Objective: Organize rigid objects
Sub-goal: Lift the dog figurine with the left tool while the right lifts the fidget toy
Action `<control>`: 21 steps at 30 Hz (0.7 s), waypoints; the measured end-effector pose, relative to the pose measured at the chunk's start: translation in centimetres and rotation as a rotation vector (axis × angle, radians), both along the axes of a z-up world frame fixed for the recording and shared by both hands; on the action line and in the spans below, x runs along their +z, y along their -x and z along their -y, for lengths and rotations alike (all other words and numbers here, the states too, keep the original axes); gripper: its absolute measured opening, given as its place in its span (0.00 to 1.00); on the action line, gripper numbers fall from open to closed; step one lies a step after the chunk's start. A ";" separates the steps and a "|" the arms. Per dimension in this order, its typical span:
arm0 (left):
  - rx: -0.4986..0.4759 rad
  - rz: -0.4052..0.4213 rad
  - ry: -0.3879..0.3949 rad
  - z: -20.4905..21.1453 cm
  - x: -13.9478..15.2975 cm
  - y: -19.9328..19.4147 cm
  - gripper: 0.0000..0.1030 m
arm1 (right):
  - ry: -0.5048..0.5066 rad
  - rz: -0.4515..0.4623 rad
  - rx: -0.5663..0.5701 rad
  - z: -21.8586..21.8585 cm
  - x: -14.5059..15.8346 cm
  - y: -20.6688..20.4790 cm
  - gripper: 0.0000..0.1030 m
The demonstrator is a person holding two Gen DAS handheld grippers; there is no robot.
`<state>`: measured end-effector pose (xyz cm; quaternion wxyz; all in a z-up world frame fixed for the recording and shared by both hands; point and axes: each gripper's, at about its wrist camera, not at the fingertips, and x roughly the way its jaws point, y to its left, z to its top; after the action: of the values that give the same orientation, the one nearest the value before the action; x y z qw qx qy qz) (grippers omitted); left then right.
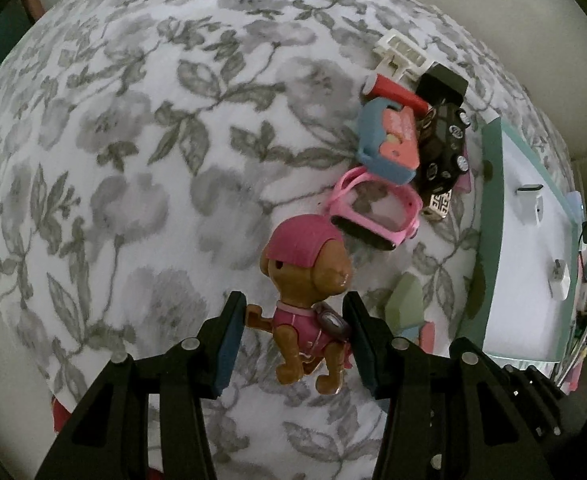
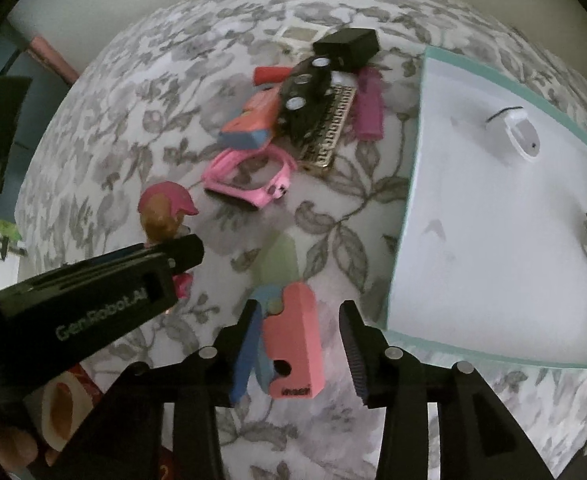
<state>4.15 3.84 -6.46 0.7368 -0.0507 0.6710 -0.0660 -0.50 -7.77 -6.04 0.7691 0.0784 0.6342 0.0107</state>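
Both grippers point steeply down at a bed covered in a grey floral cloth [image 1: 141,168].

The left gripper [image 1: 293,344] has its jaws around a toy dog [image 1: 305,292] with a pink helmet and pink suit. The dog's body sits between the two pads; the right-hand pad appears to touch its side, while a slim gap shows at the left-hand pad, so a firm clamp cannot be confirmed from this view. In the right wrist view the left gripper [image 2: 181,256] covers the dog's body [image 2: 165,216], with only the head showing above it.

The right gripper [image 2: 299,344] has its jaws apart, with a pink and blue block [image 2: 293,340] between them. The block rests against the left-hand finger [image 2: 249,344]; the other finger stands clear of it.

Taking the white tray with the green rim [image 2: 407,216] as landmark: the block lies just beside its near-left corner, the dog further to the left. A heap of small things lies left of the tray's far end: a pink frame [image 2: 249,180], a black toy car [image 2: 305,100], a red stick [image 2: 271,74] and a black box [image 2: 347,46]. Small white items lie inside the tray.
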 end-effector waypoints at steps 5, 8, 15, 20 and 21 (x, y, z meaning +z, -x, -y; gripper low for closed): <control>0.008 -0.020 0.003 -0.4 -0.4 0.3 0.50 | 0.043 -0.033 0.051 -1.5 -1.2 0.3 0.44; 0.008 -0.029 0.007 -0.6 -0.5 0.7 0.50 | 0.065 -0.050 0.071 -2.0 -2.1 0.3 0.45; 0.018 -0.046 0.009 -0.5 -1.4 0.4 0.50 | 0.075 -0.080 0.074 -2.6 -4.0 0.0 0.45; 0.025 -0.053 0.013 -0.7 -2.0 0.2 0.50 | 0.121 -0.074 0.092 -3.3 -4.4 -0.2 0.46; 0.025 -0.053 0.013 -0.7 -2.0 0.2 0.50 | 0.122 -0.073 0.093 -3.5 -4.5 -0.2 0.46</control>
<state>4.00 4.52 -8.42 0.7193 -0.0654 0.6891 -0.0598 -0.30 -4.31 -10.56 0.7475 0.0023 0.6643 0.0048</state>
